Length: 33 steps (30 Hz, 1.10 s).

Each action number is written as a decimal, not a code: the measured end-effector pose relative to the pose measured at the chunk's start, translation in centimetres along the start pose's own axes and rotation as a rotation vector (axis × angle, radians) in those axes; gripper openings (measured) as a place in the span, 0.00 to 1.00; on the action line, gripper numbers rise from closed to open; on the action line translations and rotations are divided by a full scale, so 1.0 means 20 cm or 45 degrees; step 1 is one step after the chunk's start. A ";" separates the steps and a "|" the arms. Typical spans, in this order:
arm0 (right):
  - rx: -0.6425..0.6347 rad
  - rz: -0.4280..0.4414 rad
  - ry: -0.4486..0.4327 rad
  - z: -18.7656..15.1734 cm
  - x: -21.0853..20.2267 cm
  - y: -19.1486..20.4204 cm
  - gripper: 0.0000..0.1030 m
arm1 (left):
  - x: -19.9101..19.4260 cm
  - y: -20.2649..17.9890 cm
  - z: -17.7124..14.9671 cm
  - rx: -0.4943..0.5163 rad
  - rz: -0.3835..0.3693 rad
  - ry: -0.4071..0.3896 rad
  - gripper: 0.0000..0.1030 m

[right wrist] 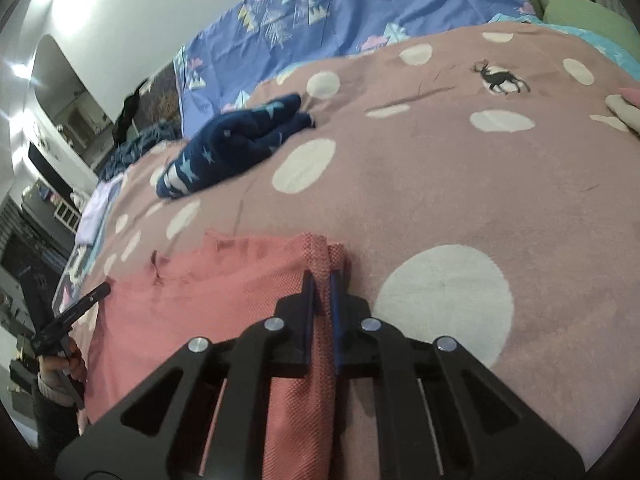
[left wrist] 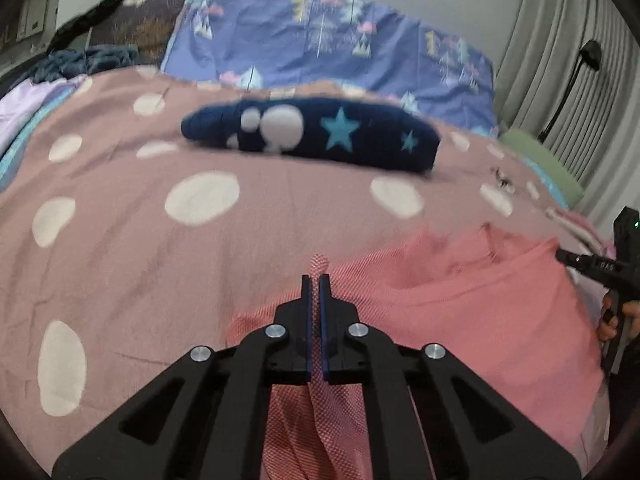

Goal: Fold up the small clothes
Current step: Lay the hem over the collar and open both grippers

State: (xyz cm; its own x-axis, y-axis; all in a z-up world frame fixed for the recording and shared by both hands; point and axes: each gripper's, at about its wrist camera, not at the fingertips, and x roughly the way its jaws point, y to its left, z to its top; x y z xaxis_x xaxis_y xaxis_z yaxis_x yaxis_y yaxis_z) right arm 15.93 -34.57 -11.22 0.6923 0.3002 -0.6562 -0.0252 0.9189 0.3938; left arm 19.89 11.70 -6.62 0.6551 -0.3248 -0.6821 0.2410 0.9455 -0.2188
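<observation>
A pink mesh garment lies spread on the mauve dotted blanket. My left gripper is shut on one corner of it, a pinch of pink cloth sticking out past the tips. My right gripper is shut on the opposite corner of the same pink garment. Each gripper shows at the edge of the other's view: the right gripper in the left wrist view and the left gripper in the right wrist view. A folded navy garment with stars lies farther back on the blanket; it also shows in the right wrist view.
A blue patterned sheet covers the bed's far side by the wall. A green pillow and grey curtains are at the right. Dark blue knitwear and lilac cloth lie at the left. Another pale folded item sits at the right edge.
</observation>
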 end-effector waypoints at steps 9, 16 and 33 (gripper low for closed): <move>-0.096 -0.049 -0.172 0.04 -0.18 0.11 0.00 | -0.22 -0.10 0.06 0.054 -0.030 -0.158 0.02; -0.094 0.003 -0.078 0.09 -0.06 0.07 0.27 | -0.16 -0.11 0.06 0.074 -0.024 -0.111 0.02; -0.161 -0.047 -0.136 0.26 0.10 0.13 0.08 | -0.05 -0.02 0.18 0.079 0.094 -0.110 0.04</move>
State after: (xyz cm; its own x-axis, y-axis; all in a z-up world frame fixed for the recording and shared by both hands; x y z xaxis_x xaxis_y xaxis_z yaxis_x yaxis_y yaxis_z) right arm 21.01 -32.86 -8.26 0.7673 0.2426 -0.5937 -0.0841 0.9558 0.2819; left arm 21.70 11.53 -3.32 0.7315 -0.2577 -0.6313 0.2322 0.9646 -0.1247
